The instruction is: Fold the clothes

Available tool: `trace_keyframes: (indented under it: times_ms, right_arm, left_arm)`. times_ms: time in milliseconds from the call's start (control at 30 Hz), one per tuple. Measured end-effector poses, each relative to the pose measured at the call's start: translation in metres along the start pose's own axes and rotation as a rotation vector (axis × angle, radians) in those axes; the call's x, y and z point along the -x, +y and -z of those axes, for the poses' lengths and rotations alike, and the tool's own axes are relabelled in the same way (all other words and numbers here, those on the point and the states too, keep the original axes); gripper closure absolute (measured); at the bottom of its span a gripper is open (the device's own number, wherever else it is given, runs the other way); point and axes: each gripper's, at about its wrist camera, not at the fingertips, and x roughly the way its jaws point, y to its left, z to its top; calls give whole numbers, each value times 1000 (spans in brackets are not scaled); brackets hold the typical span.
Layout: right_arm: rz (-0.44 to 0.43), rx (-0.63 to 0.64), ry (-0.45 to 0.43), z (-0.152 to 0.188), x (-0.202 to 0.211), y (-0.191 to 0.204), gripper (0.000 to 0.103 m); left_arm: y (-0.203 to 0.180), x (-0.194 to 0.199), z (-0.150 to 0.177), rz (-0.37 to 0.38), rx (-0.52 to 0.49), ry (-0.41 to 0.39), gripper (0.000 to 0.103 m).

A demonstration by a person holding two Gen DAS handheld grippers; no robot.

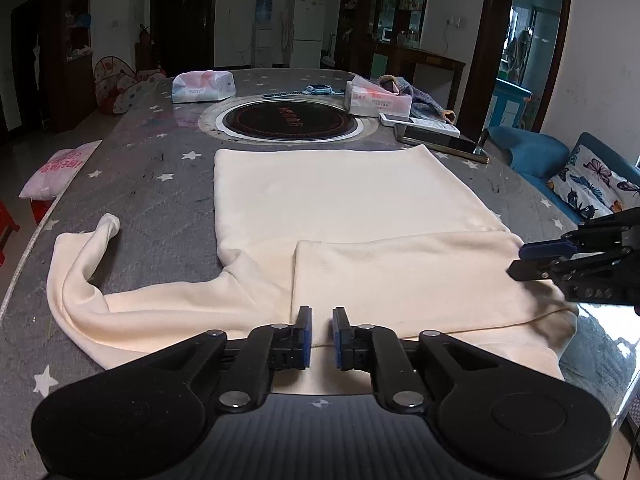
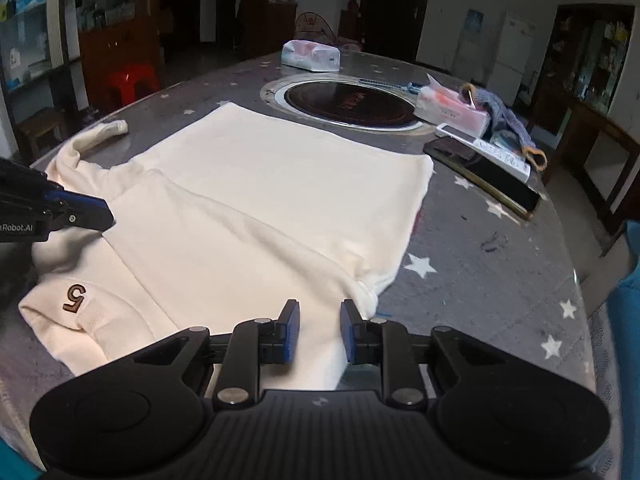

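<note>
A: Grippers first, what've you got?

B: My left gripper point(image 1: 322, 330) has a narrow gap btw the pads, nothing pinched as far as I can tell, low over the near edge of the cream shirt point(image 1: 340, 208). My right gripper point(image 2: 320, 330) is a bit wider apart, also empty, w/ cloth lying under and between the pads but not clamped.

A: And the shirt?

B: Flat on the star-print table point(image 1: 160, 160), body stretching from my grippers toward 12 o'clock. One sleeve already lies folded across the chest point(image 1: 400, 280), fold edge just past my left pads at 12.

A: What's left?

B: The other sleeve point(image 1: 92, 264). From the left gripper it's out at 10 o'clock, long axis running roughly 9-to-3, cuff kinked up toward 12. From the right gripper it's far off at 10–11, w/ the left gripper in btw.

A: So which hand?

B: Left, I'd say, it's much nearer. Prob grab near the cuff and bring it across toward 3, over the chest
</note>
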Motion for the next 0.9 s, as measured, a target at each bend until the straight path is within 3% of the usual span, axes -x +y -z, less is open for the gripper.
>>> trace_keyframes:
  times_ms: [133, 233, 433, 900]
  right_arm:
    - [-37, -93, -26, -6, 13, -17, 83]
    - [-17, -141, -32, -13, 11, -29, 83]
    - [-62, -282, -18, -18, -8, -49, 82]
    - [-75, -426, 17, -11, -27, -62, 87]
  left_arm:
    - [2, 3, -1, 2, 11, -8, 87]
    - [6, 6, -1, -28, 22, -23, 70]
    - [19, 8, 0, -42, 55, -25, 70]
    - [30, 6, 8, -50, 82, -17, 68]
